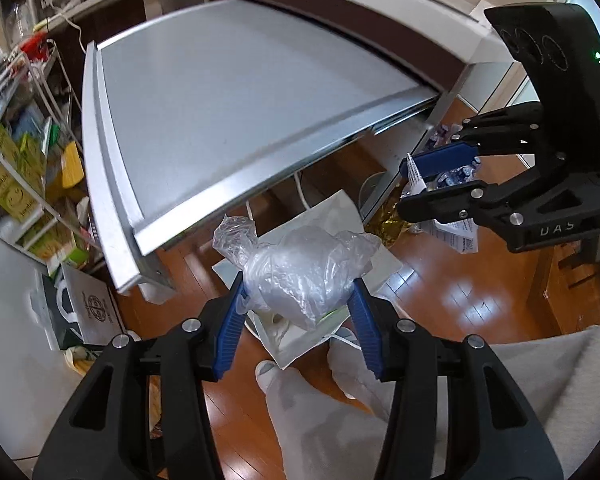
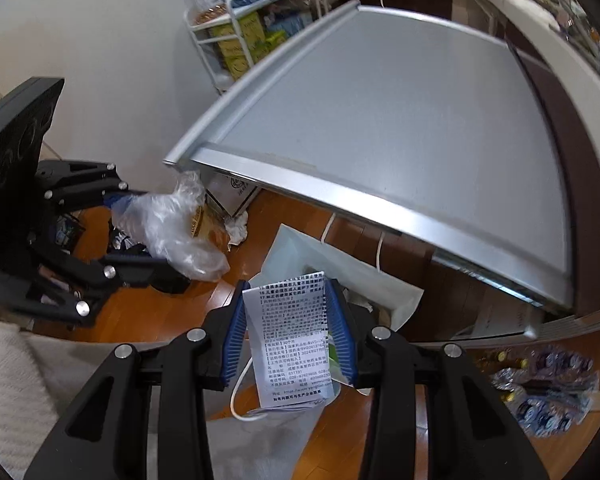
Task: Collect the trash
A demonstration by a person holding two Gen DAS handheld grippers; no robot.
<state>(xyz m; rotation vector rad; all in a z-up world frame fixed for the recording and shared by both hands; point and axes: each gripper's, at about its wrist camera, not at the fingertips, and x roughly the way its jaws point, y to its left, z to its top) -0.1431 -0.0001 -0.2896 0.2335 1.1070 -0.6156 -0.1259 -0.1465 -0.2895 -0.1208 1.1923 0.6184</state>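
trash, left: crumpled clear plastic bag [image 1: 300,276], lower centre of the left wrist view, pinched between the blue ribbed pads of the left gripper [image 1: 298,300]; jaws closed partway to the wad's width, gripping its sides so it hangs free.
trash, right: folded white printed paper leaflet [image 2: 290,340], lower centre of the right wrist view, clamped flat between the pads of the right gripper [image 2: 288,332]; jaws nearly shut, since the sheet is thin.
just below: white open paper bag [image 1: 328,216] on the brown wooden floor [image 1: 460,300], under both loads; probably the drop target, which would explain both tools tilting steeply down over it.
person: grey-clad legs and white-socked feet [image 1: 300,392] at the bottom of the left view.
beyond: brushed silver pull-out tabletop [image 1: 240,120] fills the middle and upper frame, bare.
far left: white wire rack [image 1: 24,160] stacked with yellow-green boxes.
far right: loose foil packets [image 2: 548,388] on the floor, lower right of the right view; likely more to gather.
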